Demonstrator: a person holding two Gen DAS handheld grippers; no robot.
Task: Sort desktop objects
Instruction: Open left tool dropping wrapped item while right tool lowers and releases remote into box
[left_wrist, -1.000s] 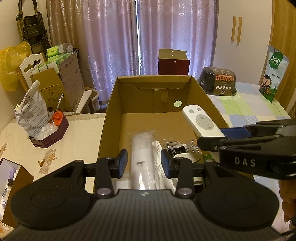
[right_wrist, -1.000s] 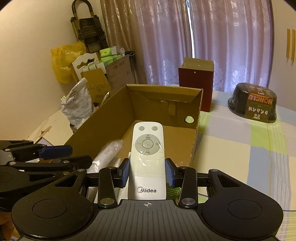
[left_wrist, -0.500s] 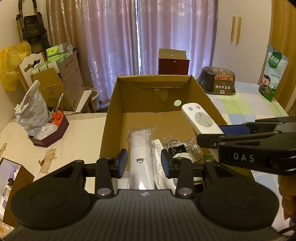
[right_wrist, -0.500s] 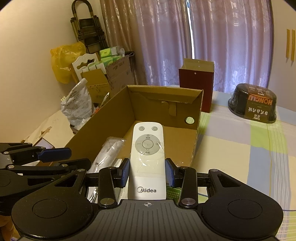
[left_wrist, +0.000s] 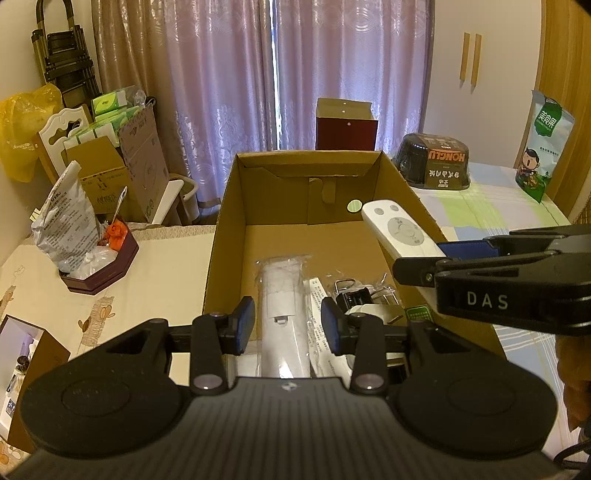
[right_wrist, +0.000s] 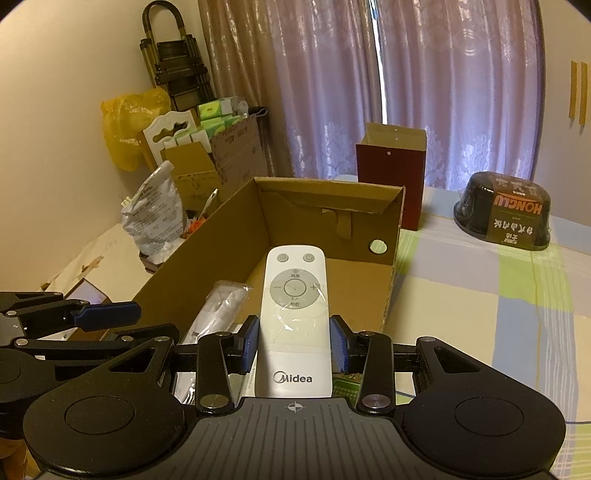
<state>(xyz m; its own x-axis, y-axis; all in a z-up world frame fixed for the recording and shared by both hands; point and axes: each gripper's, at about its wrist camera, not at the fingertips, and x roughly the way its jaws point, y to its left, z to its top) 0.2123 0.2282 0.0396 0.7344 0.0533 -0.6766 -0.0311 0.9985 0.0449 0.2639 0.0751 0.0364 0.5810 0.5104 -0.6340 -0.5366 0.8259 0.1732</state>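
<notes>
Step in hand: carrying the white remote (right_wrist: 293, 314) to the cardboard box (right_wrist: 325, 192); drop not yet made, by my reading.
Right gripper (right_wrist: 294, 349): my blue pads (right_wrist: 250, 343) clamped on the remote's lower sides, logo end toward my palm, button end pointing ahead over the box opening.
Left gripper (left_wrist: 288, 325): fingers apart, nothing between them. The white bagged tube (left_wrist: 282, 295) lies below and ahead of it on the box floor, not gripped.
Remote position: held above the box's right-hand part; in the left wrist view it sits over the right wall (left_wrist: 417, 206).
Box contents: bagged tube left of centre, a printed leaflet (left_wrist: 319, 317) and a clump of black binder clips (left_wrist: 352, 297) near my side. The far half of the floor is bare.
Next move, judged: ease the remote forward and down past the right wall, then part the pads over the bare far floor.
Edges: the right wall is just under the remote; the far wall with its round hole (right_wrist: 378, 246) limits forward travel.
Open room: free space ahead and to the left inside the box; my left gripper crowds the near-left side.
Risk, judged: clipping the right wall, or landing on the clips.
</notes>
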